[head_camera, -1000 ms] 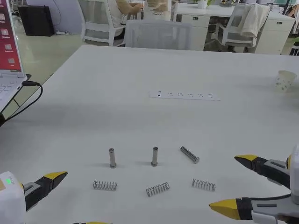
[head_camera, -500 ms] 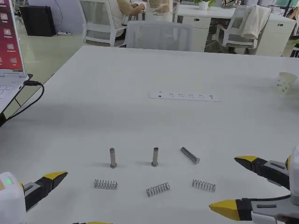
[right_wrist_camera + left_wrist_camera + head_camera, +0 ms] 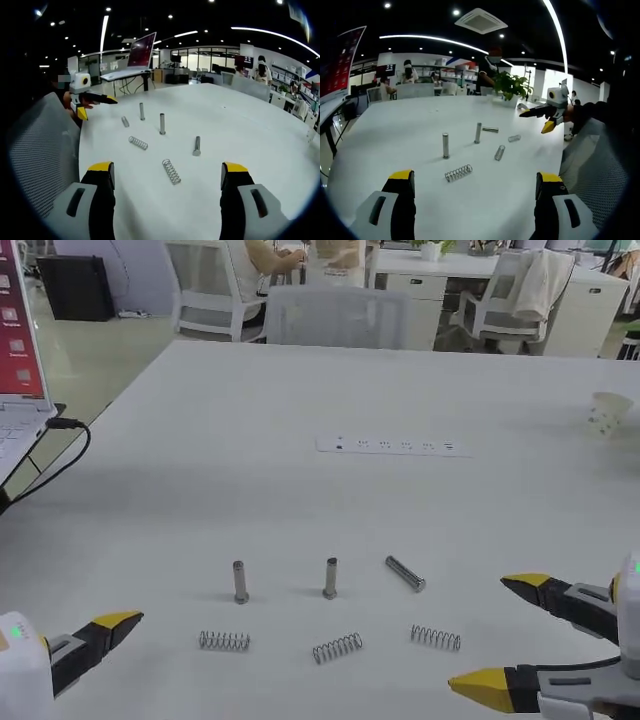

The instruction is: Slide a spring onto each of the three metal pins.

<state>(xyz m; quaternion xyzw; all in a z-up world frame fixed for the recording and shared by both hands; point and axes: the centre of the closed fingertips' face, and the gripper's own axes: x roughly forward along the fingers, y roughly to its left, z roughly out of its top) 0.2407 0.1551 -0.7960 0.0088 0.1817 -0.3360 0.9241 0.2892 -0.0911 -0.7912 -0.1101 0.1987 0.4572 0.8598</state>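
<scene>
Head view: the left gripper [image 3: 100,635] at the lower left and the right gripper [image 3: 480,630] at the lower right are held low, seemingly just above the table [image 3: 300,400]. Three springs [image 3: 337,647] lie between them, in front of three pins [image 3: 330,578]. Left gripper view: jaws spread wide and empty, nearest spring ahead, apart. Right gripper view: the same.

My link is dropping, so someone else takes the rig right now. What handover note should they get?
Left gripper: open, empty, low left.
Right gripper: open, empty, low right.
Left pin and middle pin stand upright; right pin lies on its side.
Left spring, middle spring and right spring lie loose on the table in front of the pins.
Done: no spring on a pin.
Left: all three.
</scene>
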